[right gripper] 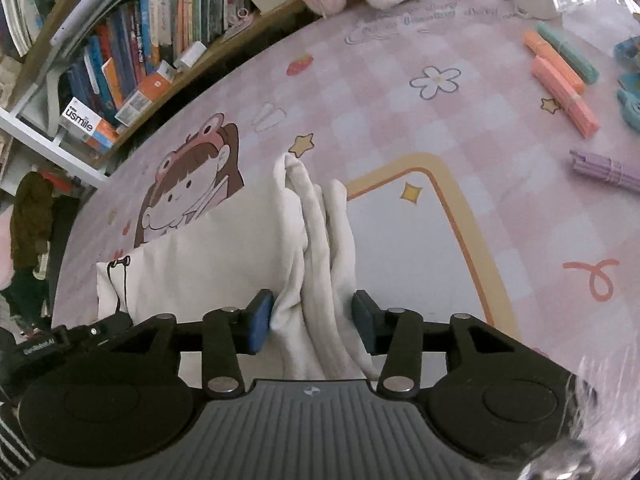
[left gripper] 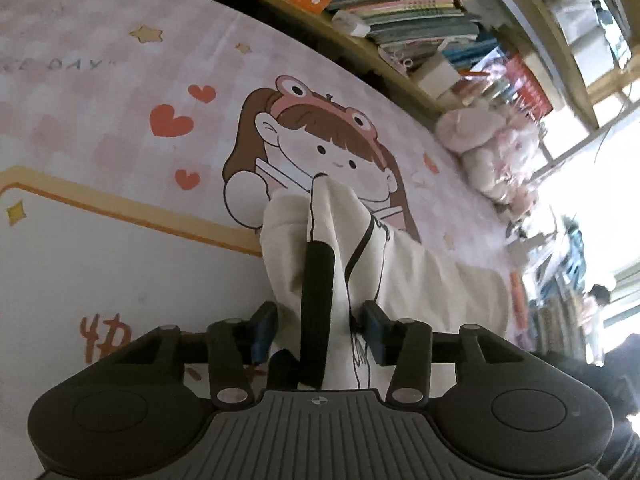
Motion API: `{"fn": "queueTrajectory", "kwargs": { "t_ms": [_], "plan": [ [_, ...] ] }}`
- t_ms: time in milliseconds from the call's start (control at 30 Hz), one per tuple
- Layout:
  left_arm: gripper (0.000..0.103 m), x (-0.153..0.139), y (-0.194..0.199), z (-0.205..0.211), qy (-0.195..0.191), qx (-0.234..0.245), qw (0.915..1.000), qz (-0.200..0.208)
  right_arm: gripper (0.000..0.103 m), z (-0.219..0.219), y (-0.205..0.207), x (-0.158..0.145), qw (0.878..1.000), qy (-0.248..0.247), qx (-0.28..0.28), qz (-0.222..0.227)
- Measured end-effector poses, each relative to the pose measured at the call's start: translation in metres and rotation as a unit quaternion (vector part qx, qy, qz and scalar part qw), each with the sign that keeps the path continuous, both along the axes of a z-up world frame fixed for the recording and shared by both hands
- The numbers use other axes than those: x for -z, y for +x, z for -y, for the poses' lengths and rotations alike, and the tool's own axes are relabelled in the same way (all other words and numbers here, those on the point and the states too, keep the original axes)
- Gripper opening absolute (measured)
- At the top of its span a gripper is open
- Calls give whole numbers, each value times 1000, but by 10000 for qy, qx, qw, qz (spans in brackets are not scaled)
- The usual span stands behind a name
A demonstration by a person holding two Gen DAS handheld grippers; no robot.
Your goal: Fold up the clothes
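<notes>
A cream-white garment point(left gripper: 420, 280) with thin black line print lies bunched on the pink cartoon table mat point(left gripper: 100, 100). In the left wrist view, one end of it rises in a fold between the jaws of my left gripper point(left gripper: 318, 332), and a black band point(left gripper: 318, 280) runs along that fold. The jaws stand part open and the cloth sits loosely between the blue pads. In the right wrist view, the garment point(right gripper: 224, 240) stretches to the left. Its pleated end stands between the part-open jaws of my right gripper point(right gripper: 312, 320), barely brushing the pads.
A bookshelf point(left gripper: 400, 0) packed with books runs along the far edge of the table. Pink plush toys point(left gripper: 488, 148) sit at its end. Orange and green highlighters point(right gripper: 560, 80) and purple pens point(right gripper: 608, 172) lie on the mat point(right gripper: 440, 140) to the right. A person point(left gripper: 596, 308) stands far off.
</notes>
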State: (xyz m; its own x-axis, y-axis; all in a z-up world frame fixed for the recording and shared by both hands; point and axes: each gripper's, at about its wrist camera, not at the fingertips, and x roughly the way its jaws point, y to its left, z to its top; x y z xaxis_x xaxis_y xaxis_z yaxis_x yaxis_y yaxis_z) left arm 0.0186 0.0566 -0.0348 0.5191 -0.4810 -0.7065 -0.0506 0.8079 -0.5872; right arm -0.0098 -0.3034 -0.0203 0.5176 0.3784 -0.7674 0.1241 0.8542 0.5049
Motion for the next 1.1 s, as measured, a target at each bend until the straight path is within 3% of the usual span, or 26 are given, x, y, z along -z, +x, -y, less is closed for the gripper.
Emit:
{"fn": "queueTrajectory", "kwargs": {
  "t_ms": [100,167,233,467,667,1100],
  "plan": [
    [21,3,4,4,-32,75,10000,-19,29,-3,3,1,10000,72,-61,-27],
    [14,2,6,7,34,128,9999,48,17,-4,3,-1,9999,70,-66,29],
    [11,-6,6,5,35,157,9997,187,14,-5,3,-10,9997,22,-49,238],
    [11,-34,24,-7,-84,189,9978,626,13,-14,23,-46,9966,54,-151,811],
    [11,-45,69,-18,-40,194,9959,888,13,-22,70,-61,9936,12,-311,1086],
    [11,-39,189,-25,245,229,9923,1193,13,-32,175,-62,9873,-222,-255,1554]
  ]
}}
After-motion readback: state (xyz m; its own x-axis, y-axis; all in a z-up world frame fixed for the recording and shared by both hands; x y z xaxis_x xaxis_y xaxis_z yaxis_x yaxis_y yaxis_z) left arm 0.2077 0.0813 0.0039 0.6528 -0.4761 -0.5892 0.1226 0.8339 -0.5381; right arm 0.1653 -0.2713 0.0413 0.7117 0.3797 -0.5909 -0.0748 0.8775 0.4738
